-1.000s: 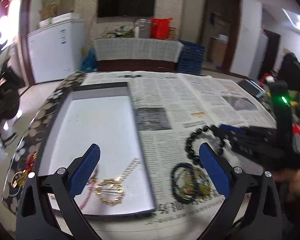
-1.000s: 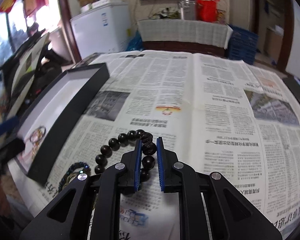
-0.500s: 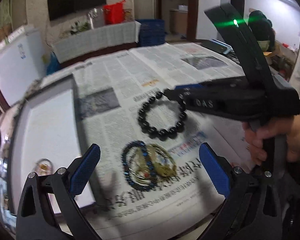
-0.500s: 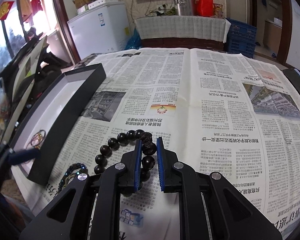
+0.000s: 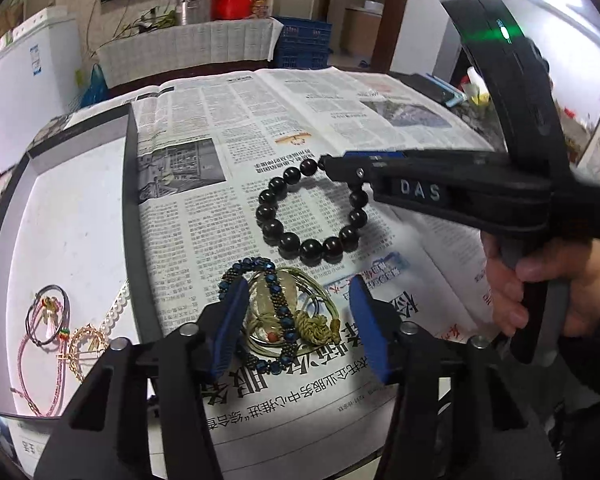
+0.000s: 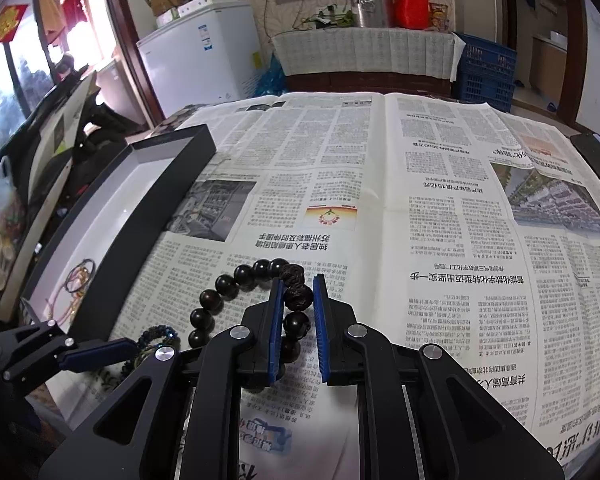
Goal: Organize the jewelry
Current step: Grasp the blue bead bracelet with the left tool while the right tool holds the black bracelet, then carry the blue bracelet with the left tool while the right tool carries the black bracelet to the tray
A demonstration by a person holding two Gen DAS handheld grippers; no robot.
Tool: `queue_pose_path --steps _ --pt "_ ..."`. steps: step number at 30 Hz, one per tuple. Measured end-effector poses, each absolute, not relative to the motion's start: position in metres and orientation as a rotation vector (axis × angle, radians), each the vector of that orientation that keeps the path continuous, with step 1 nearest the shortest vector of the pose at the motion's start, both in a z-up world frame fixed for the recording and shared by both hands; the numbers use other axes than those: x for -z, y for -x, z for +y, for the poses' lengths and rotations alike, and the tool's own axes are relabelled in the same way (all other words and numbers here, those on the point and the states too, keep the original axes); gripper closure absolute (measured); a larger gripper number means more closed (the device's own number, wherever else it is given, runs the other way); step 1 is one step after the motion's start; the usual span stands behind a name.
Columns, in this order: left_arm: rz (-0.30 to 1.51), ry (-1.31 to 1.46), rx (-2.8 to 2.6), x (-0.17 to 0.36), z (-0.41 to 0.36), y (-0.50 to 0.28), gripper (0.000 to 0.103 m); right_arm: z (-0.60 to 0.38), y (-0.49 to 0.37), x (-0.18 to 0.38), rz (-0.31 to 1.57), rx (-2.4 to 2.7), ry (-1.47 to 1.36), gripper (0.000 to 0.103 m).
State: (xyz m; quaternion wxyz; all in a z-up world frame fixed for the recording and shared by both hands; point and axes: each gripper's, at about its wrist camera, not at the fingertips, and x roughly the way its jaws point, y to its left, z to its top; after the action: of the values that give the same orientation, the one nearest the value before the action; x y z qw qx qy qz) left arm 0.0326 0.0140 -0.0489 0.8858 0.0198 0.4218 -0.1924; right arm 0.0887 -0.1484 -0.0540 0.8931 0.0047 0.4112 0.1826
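Left gripper closing on the tangle of blue-beaded bracelet with olive-green knotted cord and clear stone pendant; tangle sits between the blue pads, pads not pressing yet as far as the left wrist view shows. It lies on the newspaper sheet near the table's near edge, just beside the right wall of the shallow black cardboard tray with white floor.

Right gripper nearly closed, pinching one bead of the round dark wooden bead bracelet; rest of the loop lies flat on the newspaper, further in from the near edge and close to the tangle, not touching it.

Tray already holds pink cord, thin black bangle and gold chain pieces at its near end.

Step, judged: grab the tangle, carry to tray. Doing it well:
- Pads should catch the bead ring plus cord together, low to the paper; a cord-only pinch probably leaves the pendant dangling.
- Avoid nipping the newspaper.
- Lift straight up, clear the tray wall, drop on bare white floor away from the pieces already there.
- Keep the right grip steady so the two bracelets don't snag.
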Motion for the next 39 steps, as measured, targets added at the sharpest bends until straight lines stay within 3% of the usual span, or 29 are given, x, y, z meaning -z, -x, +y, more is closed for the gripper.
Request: queue_pose_path --steps 4,19,22,39 --pt "0.883 -0.003 0.381 0.047 0.022 -0.036 0.065 -0.148 -0.089 0.055 0.856 -0.382 -0.007 0.087" --pt "0.901 -0.039 0.256 0.051 0.014 -0.055 0.067 -0.15 -0.085 0.055 0.846 -0.385 0.009 0.087" --pt "0.91 -0.076 0.217 0.053 0.01 -0.059 0.075 -0.154 -0.085 0.056 0.847 -0.387 0.009 0.087" --pt "0.922 -0.146 0.268 0.055 -0.003 -0.055 0.086 -0.163 -0.093 0.055 0.854 -0.389 -0.024 0.087"
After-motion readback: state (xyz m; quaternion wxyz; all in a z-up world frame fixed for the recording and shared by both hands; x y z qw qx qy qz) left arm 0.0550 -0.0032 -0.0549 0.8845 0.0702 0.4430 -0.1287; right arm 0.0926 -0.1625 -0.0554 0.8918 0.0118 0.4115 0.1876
